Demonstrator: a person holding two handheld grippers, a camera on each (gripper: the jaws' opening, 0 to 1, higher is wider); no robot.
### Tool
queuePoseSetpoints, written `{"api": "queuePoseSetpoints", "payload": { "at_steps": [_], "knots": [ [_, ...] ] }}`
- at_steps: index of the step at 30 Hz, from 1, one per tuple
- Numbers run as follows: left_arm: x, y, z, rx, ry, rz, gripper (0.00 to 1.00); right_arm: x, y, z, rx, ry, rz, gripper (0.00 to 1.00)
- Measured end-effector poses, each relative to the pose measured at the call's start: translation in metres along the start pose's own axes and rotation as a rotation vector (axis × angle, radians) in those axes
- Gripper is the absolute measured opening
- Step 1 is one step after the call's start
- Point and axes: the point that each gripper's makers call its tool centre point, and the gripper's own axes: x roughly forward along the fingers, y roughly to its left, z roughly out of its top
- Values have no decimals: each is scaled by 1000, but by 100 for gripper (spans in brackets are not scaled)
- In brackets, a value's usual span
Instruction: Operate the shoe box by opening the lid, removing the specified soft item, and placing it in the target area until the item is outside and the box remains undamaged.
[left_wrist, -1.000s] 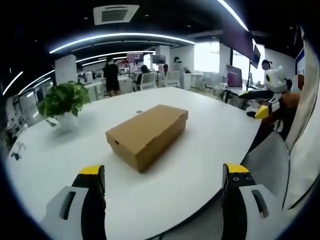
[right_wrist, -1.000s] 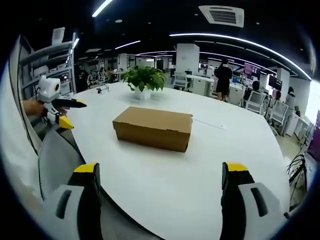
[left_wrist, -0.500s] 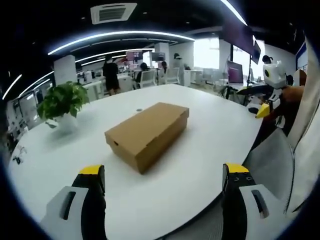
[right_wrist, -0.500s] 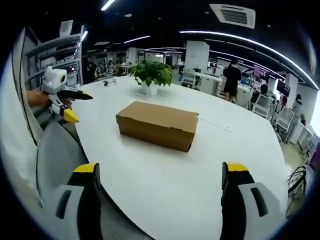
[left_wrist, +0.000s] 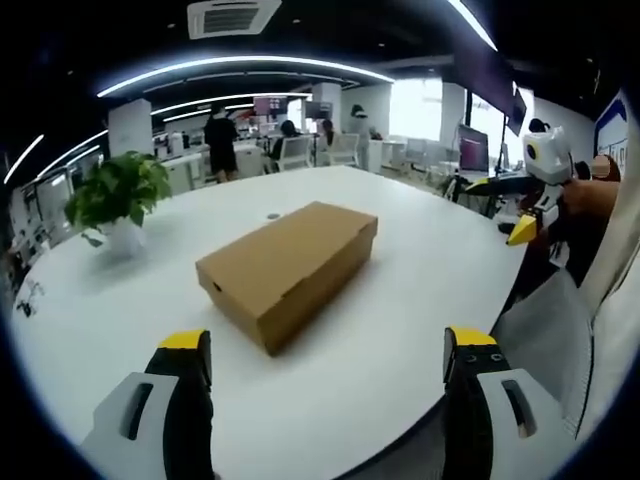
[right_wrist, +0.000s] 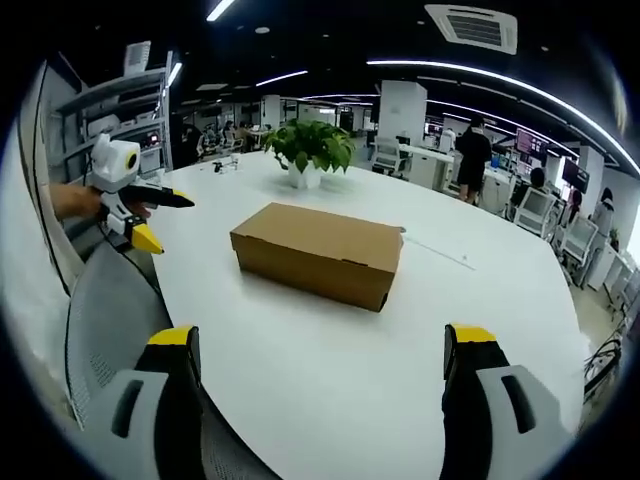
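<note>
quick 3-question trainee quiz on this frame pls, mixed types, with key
1. True or false: the shoe box lid is shut.
2. What stands on the white table beyond the box in the right gripper view? A) potted plant B) laptop C) a second box
3. Fill in: both the left gripper and the right gripper have their jaws ____, holding nothing.

Key:
1. True; the lid lies flat on the box.
2. A, the potted plant.
3. open; the jaws are spread wide, short of the box.

Left gripper (left_wrist: 325, 365) and right gripper (right_wrist: 320, 365), each hand-held with jaws spread wide, grasping nothing, poised at the tabletop's near edge.
</note>
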Motion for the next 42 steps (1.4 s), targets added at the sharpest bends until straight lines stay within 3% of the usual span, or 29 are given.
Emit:
{"api": "queuePoseSetpoints", "payload": {
  "at_steps": [17,31,42],
  "knots": [
    [25,30,5,-36,-5,36,93,36,-27,2,-28,-6,37,96],
    [48,58,1,-62,6,89,76,82,-42,10,-74,-11,91,84],
    [64,68,-10,-69,38,118,71,119,-52,3,-91,39,148,79]
  ]
}}
